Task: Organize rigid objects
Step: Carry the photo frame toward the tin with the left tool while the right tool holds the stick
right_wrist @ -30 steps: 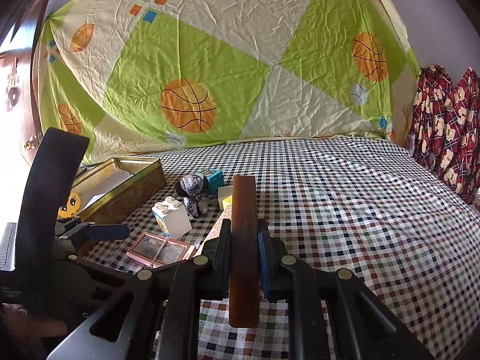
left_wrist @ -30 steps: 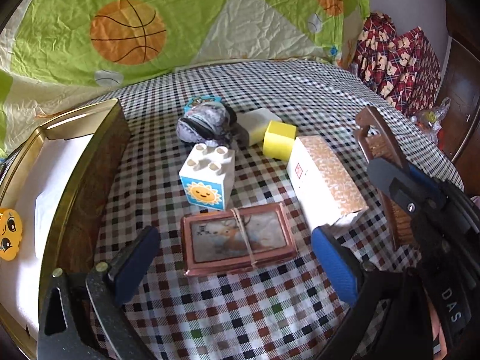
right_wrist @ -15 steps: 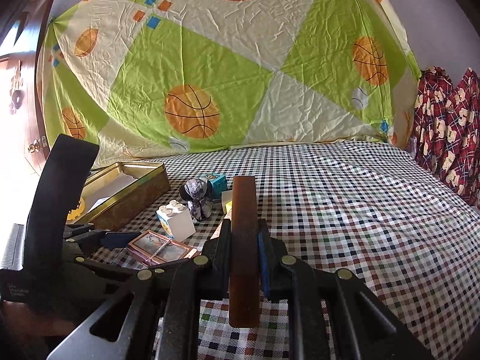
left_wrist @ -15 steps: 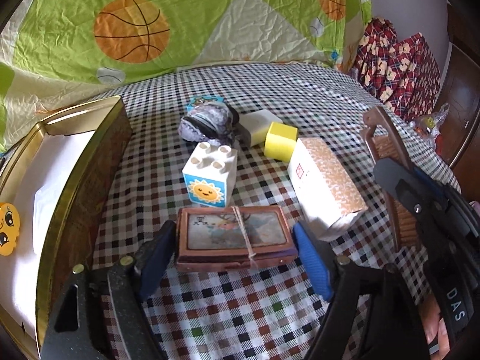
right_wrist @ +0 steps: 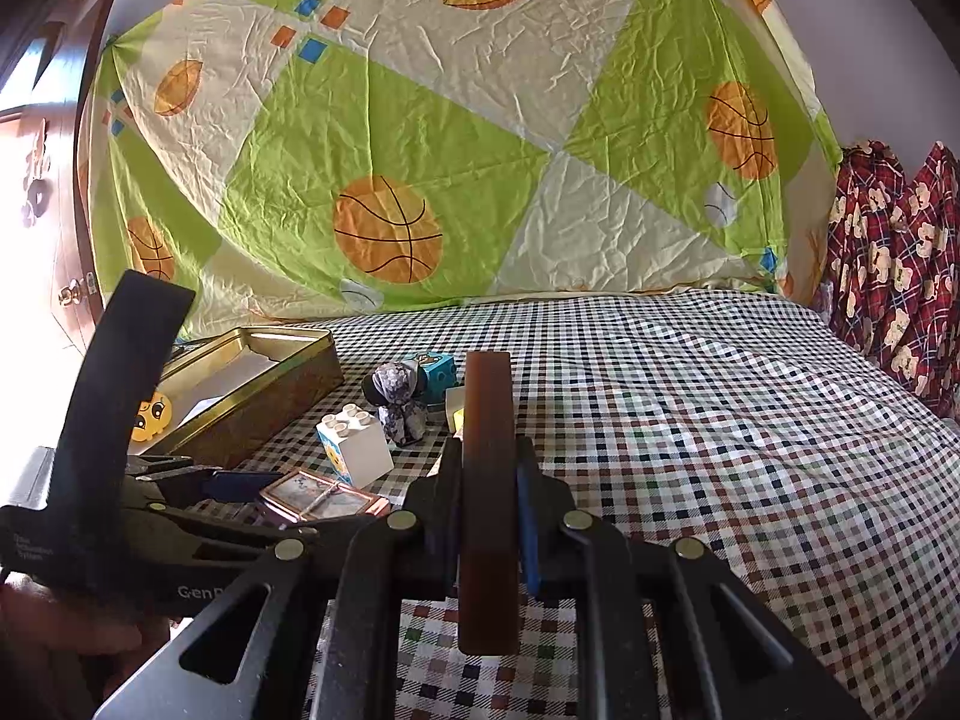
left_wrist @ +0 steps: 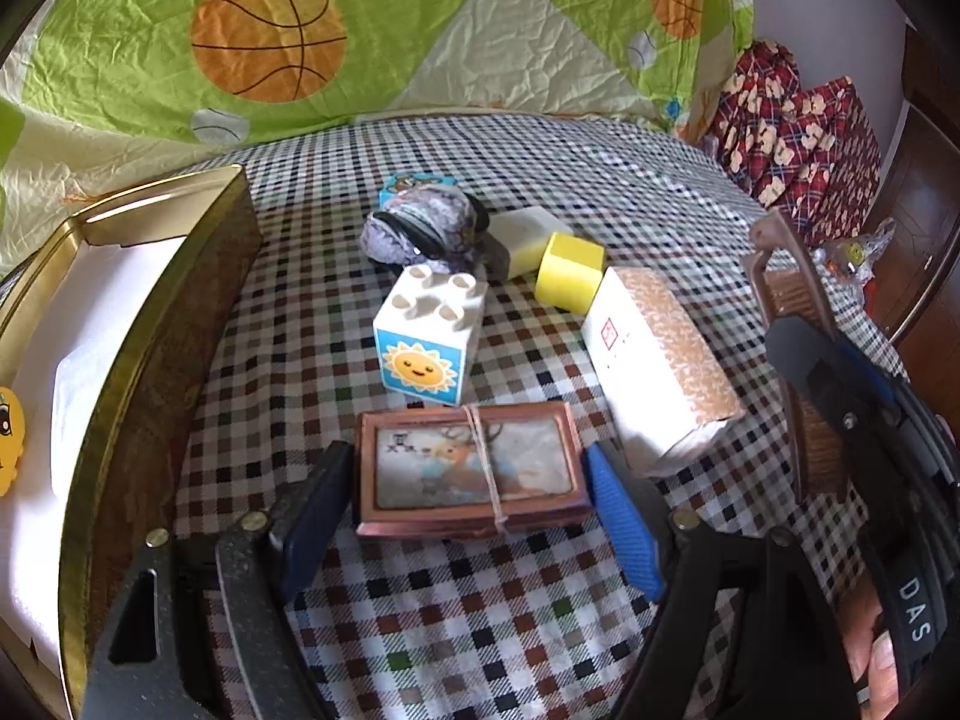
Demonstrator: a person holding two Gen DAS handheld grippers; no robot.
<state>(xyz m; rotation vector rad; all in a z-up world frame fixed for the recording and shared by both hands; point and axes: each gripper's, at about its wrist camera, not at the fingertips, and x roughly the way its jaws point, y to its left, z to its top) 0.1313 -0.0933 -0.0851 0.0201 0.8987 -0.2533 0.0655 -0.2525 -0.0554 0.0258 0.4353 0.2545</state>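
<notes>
The left hand-held gripper [left_wrist: 465, 510] is down over the checked bedspread [left_wrist: 600, 180], 1 finger on each short end of a flat copper-framed picture box [left_wrist: 469, 468] bound with a loop of string. Its jaws have just been closing in, and both pads now sit against the box ends, the black pad on the left and the blue pad on the right. The box lies flat on the bed.

Just behind it stands a white toy brick [left_wrist: 429, 333] with a sun face on its near side and 4 studs on top. To the right of the brick lies a long white carton with an orange patterned top [left_wrist: 660, 360], its far end touching a yellow cube [left_wrist: 567, 279]. A white and yellow block [left_wrist: 522, 237] lies just behind the cube, beside a grey mottled bundle [left_wrist: 420, 228], with a small blue printed cube [left_wrist: 399, 189] behind that.

On the left of the bed sits an open gold-rimmed tin [left_wrist: 162, 330] with a white lining; a yellow cartoon-face piece [left_wrist: 9, 444] shows at its left edge.

The right hand-held gripper [right_wrist: 489, 498] is pressed together on a brown wooden brush [right_wrist: 487, 480], held edge-up above the bedspread to the right of the other things. A basketball-print sheet [right_wrist: 420, 150] hangs behind the bed.
</notes>
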